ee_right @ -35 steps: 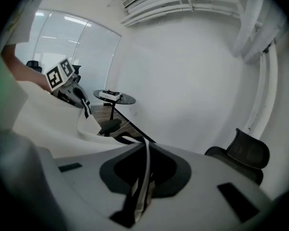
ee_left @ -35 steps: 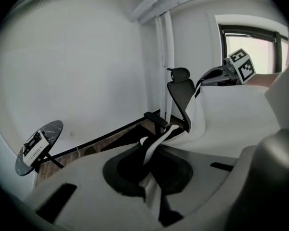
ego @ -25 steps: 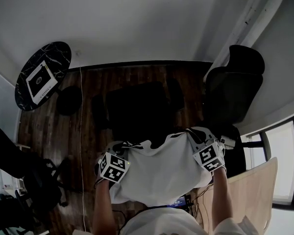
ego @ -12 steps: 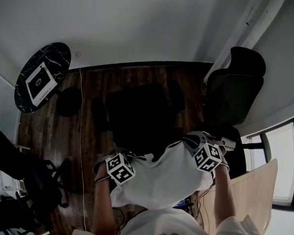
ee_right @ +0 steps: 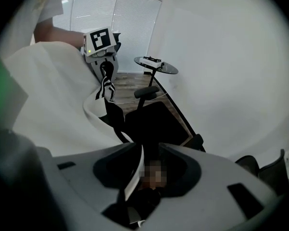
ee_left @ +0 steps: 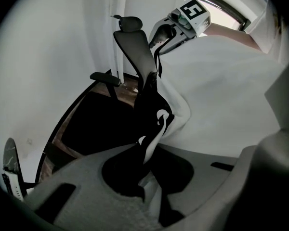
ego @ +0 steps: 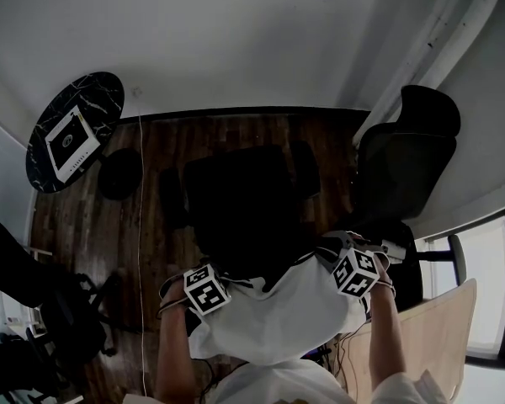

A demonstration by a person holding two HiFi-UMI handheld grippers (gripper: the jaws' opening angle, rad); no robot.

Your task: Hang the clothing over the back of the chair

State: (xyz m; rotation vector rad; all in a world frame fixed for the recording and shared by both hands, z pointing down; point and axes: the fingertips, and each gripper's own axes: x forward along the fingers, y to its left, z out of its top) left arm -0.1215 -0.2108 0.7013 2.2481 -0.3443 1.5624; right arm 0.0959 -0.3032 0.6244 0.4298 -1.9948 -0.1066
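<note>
A white garment (ego: 278, 314) with black trim is stretched between my two grippers, over the near edge of the black chair (ego: 236, 200). My left gripper (ego: 204, 289) is shut on the garment's trimmed edge (ee_left: 154, 129). My right gripper (ego: 353, 272) points steeply down and its jaws are opening. A strip of the white cloth (ee_right: 135, 170) still hangs in the gap between them. In the left gripper view the garment (ee_left: 221, 90) runs up to the right gripper (ee_left: 183, 20). In the right gripper view it (ee_right: 53, 95) runs to the left gripper (ee_right: 100, 40).
A second black office chair (ego: 404, 158) with a headrest stands at the right by the wall. A round black marbled table (ego: 71, 129) is at the left, with another dark chair (ego: 34, 301) below it. A pale wooden desk (ego: 429, 335) lies at the lower right.
Both grippers have sunk a little and tipped downward with the garment. Its white spread looks narrower, and the collar edge lies lower against the chair.
</note>
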